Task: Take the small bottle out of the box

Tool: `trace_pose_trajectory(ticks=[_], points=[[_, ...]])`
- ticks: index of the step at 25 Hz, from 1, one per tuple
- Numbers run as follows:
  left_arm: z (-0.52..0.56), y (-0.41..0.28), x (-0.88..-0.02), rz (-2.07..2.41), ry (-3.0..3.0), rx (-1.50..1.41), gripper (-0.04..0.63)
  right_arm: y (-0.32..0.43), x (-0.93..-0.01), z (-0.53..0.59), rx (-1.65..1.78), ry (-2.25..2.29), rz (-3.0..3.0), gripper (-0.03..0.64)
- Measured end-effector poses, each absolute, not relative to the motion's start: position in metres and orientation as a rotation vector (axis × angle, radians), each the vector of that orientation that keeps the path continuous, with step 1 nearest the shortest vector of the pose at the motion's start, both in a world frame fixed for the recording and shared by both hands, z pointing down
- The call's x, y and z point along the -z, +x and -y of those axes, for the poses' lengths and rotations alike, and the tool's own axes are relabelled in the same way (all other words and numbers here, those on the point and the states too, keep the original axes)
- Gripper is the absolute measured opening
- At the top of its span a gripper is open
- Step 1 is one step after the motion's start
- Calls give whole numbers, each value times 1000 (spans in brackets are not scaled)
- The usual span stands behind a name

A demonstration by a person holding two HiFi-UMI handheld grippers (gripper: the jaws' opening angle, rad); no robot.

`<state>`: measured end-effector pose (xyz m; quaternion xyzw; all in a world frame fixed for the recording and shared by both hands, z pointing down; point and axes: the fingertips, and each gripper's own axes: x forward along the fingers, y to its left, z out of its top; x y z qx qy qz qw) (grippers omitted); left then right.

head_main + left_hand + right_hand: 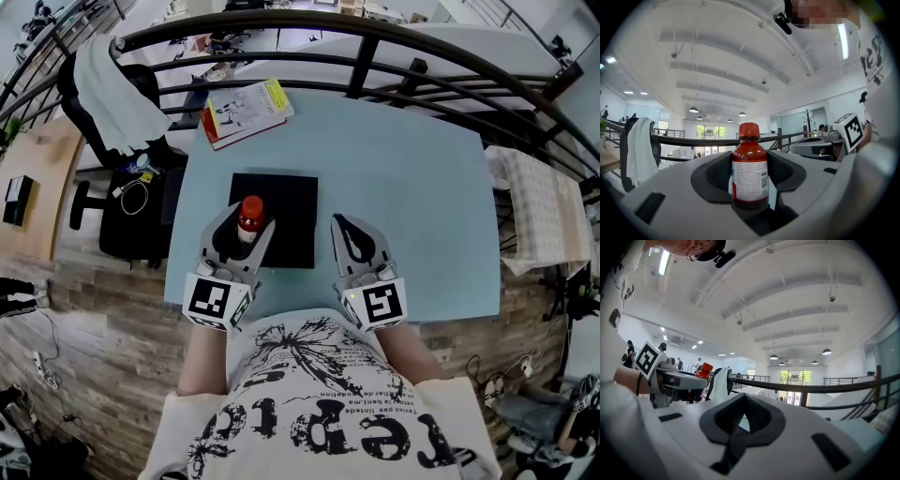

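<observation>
Couldn't read anything: the label (749,179) on the bottle (749,145) was tiny print plus a barcode, and the shirt (319,380) lettering was too warped.

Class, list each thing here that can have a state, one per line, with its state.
Small red bottle with red cap: capped, upright, gripped.
Left gripper: shut on the bottle.
Right gripper: shut, empty.
Flat black box: open or closed, cannot tell.
White book with yellow and red edges: closed.

Bare desk (422,206) open across the right of the frame, black box (292,220) at centre, left gripper (247,230) with small bottle (251,208) over its left edge, booklet (246,112) on the desk's upper left corner, railing (362,67) across the top.
</observation>
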<state>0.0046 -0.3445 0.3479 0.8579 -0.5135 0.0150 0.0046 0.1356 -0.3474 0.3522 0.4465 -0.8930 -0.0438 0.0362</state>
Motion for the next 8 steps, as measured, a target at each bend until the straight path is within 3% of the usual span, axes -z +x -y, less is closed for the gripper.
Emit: trace_pose_trajectory(ticks=[8], points=[[344, 7, -352, 1596, 2696, -71, 230, 135, -355, 348, 128, 1387, 2737, 8]])
